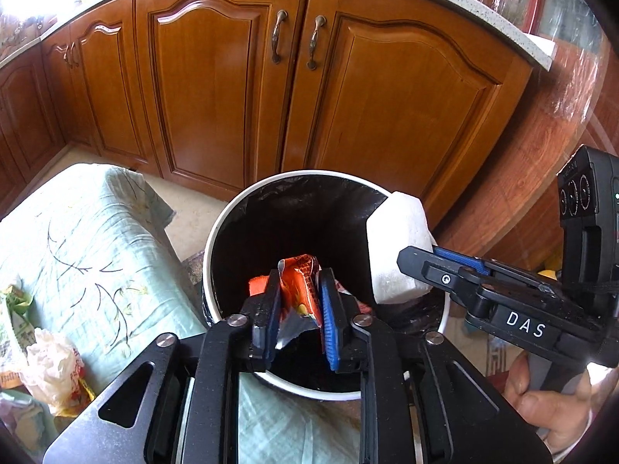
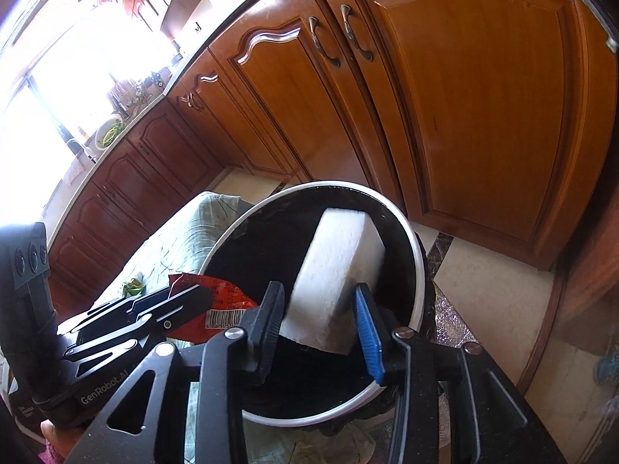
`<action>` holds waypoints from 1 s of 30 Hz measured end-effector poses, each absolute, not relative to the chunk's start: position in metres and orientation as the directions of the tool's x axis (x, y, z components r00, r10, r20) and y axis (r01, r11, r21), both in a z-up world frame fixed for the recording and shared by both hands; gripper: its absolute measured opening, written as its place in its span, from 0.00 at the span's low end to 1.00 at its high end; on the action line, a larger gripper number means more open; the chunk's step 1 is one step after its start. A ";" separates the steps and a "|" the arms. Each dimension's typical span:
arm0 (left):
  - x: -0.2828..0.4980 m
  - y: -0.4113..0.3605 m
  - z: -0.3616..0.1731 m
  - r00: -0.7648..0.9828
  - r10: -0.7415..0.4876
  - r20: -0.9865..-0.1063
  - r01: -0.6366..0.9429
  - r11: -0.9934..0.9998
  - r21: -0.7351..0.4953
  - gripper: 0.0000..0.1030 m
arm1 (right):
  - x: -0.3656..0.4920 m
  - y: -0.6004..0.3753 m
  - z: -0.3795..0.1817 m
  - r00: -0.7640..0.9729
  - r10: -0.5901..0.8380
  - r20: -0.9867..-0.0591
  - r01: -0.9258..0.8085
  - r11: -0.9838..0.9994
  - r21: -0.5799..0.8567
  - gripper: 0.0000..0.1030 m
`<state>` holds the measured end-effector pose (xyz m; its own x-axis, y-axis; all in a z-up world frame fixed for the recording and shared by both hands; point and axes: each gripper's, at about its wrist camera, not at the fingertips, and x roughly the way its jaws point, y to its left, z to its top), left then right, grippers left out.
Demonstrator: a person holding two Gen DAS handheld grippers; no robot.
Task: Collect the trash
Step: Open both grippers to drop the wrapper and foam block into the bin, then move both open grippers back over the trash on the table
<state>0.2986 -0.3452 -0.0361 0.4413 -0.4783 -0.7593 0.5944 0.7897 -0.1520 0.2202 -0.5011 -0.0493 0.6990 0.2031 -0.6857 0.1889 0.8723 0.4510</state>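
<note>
- Left wrist view, left edge: a pale green embroidered cloth covers a low surface; crumpled plastic bags lie at its lower left corner, cut off by the frame. The right wrist view shows only a strip of this cloth.
- Centre: a white-rimmed trash bin with a black liner stands on the floor against the right edge of the cloth, before wooden cabinet doors.
- Left gripper hangs over the near rim of the bin; its fingers stand a little apart with an orange snack wrapper between them. Whether the pads press on it cannot be told. The right wrist view alone shows the barcode on the wrapper.
- Right gripper is over the bin's right rim; a white foam block sits between its parted fingers, a visible gap at the blue pad.
- Bin contents are lost in the dark liner.
- Lower right of the left wrist view: a hand, partly cut off.
</note>
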 end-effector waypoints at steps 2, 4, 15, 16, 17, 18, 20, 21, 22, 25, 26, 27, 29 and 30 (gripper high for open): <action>0.299 -0.344 -0.035 0.446 -0.472 -0.761 0.590 0.794 -0.148 0.40 | 0.217 -0.505 -0.050 0.711 0.203 -0.674 0.191 0.866 0.462 0.62; 0.297 -0.341 -0.033 0.456 -0.475 -0.753 0.588 0.796 -0.146 0.49 | 0.211 -0.506 -0.047 0.727 0.203 -0.656 0.186 0.861 0.473 0.62; 0.262 -0.289 -0.018 0.511 -0.483 -0.711 0.536 0.826 -0.176 0.67 | 0.163 -0.480 -0.029 0.819 0.197 -0.538 0.142 0.841 0.523 0.95; 0.256 -0.281 -0.017 0.518 -0.482 -0.706 0.528 0.830 -0.179 0.68 | 0.160 -0.476 -0.029 0.823 0.196 -0.533 0.138 0.841 0.523 0.95; 0.252 -0.274 -0.017 0.526 -0.479 -0.703 0.520 0.835 -0.180 0.68 | 0.156 -0.471 -0.029 0.827 0.196 -0.527 0.135 0.841 0.523 0.95; 0.246 -0.266 -0.016 0.536 -0.471 -0.700 0.508 0.843 -0.178 0.68 | 0.152 -0.467 -0.030 0.829 0.198 -0.523 0.131 0.841 0.525 0.95; 0.238 -0.249 -0.014 0.553 -0.462 -0.694 0.489 0.854 -0.179 0.68 | 0.147 -0.458 -0.031 0.830 0.205 -0.519 0.125 0.838 0.532 0.95; 0.233 -0.240 -0.013 0.561 -0.455 -0.691 0.479 0.860 -0.177 0.68 | 0.146 -0.454 -0.031 0.829 0.213 -0.517 0.119 0.836 0.536 0.95; 0.228 -0.232 -0.013 0.570 -0.447 -0.690 0.468 0.866 -0.175 0.68 | 0.144 -0.449 -0.032 0.826 0.223 -0.517 0.112 0.834 0.540 0.95; 0.215 -0.205 -0.010 0.592 -0.427 -0.683 0.434 0.884 -0.176 0.68 | 0.139 -0.432 -0.032 0.820 0.246 -0.517 0.093 0.834 0.544 0.95; 0.211 -0.196 -0.009 0.597 -0.423 -0.682 0.422 0.888 -0.181 0.68 | 0.138 -0.427 -0.032 0.817 0.257 -0.516 0.083 0.833 0.547 0.95; 0.207 -0.187 -0.009 0.601 -0.422 -0.679 0.413 0.891 -0.188 0.68 | 0.137 -0.421 -0.032 0.812 0.270 -0.517 0.073 0.833 0.549 0.95; 0.200 -0.173 -0.006 0.614 -0.409 -0.676 0.394 0.900 -0.186 0.68 | 0.136 -0.409 -0.032 0.805 0.291 -0.517 0.052 0.834 0.550 0.95; 0.196 -0.166 -0.005 0.620 -0.398 -0.676 0.384 0.905 -0.181 0.68 | 0.135 -0.403 -0.032 0.801 0.302 -0.517 0.039 0.835 0.549 0.95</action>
